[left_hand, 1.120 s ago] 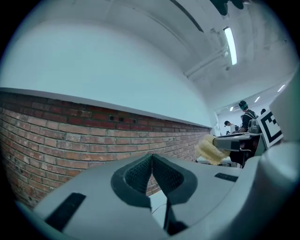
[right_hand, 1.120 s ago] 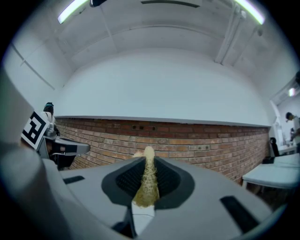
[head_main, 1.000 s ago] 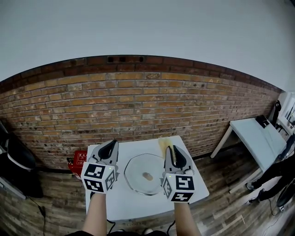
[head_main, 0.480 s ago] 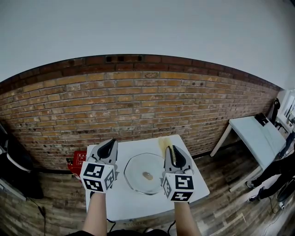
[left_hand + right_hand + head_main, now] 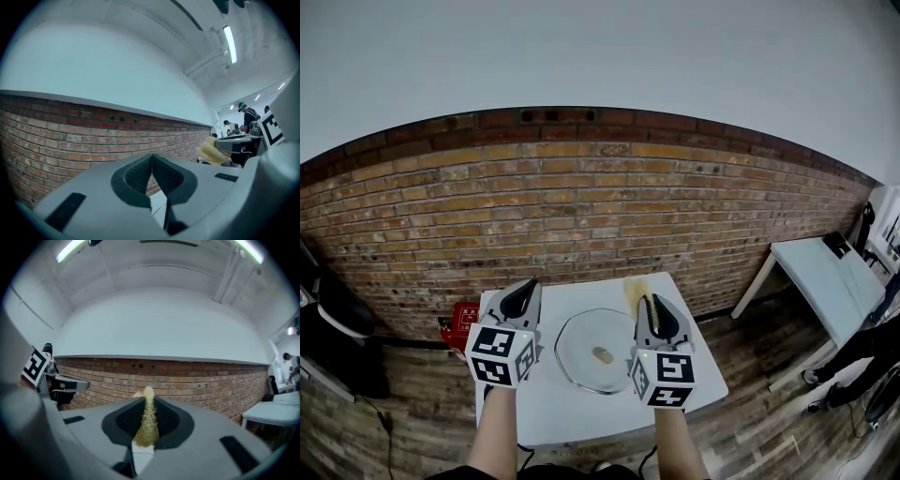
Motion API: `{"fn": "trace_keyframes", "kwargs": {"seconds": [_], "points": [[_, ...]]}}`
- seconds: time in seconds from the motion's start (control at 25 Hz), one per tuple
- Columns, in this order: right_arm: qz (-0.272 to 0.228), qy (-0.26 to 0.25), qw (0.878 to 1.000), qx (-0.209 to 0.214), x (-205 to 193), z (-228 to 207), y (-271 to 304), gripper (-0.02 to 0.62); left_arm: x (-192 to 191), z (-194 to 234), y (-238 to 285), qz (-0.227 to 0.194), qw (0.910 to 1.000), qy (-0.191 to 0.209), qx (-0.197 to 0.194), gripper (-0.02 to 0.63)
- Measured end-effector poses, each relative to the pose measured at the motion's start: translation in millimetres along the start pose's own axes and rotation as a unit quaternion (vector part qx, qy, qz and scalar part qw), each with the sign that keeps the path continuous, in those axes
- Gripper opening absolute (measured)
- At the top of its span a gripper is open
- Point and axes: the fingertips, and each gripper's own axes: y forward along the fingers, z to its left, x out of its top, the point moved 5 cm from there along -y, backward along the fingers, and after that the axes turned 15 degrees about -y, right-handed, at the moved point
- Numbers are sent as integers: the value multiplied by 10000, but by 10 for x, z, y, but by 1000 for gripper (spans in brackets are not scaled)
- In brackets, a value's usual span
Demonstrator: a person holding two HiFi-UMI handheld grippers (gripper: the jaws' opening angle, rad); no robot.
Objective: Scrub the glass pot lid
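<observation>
We have a round clear glass pot lid (image 5: 581, 349) lying flat on the small white square table (image 5: 553, 412), with its pale knob (image 5: 603, 355) up. It sits between the two grippers and below both.

The right gripper (image 5: 645, 305) is clenched on a yellow fibrous scrub sponge (image 5: 147, 420). The sponge's long axis runs along the jaws and out past the tips, towards the red brick wall (image 5: 581, 206). This gripper is the nearer one: in the head view it overlaps the lid's right rim, so the glass is down and left of the sponge tip.

The left gripper (image 5: 151, 171) has its jaws pressed together with nothing between them. It sits just off the lid's left rim.

Both grippers are held roughly level and aimed at the wall, not at the table. We judge the next move is to pitch the right gripper nose-down and bring it inward onto the glass.
</observation>
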Motion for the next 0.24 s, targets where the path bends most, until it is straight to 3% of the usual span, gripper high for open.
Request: {"fn": "trace_keyframes", "kwargs": {"seconds": [0.24], "points": [[114, -67, 9999, 5, -96, -8, 42, 58, -26, 39, 30, 16, 9999, -77, 70, 14]]}}
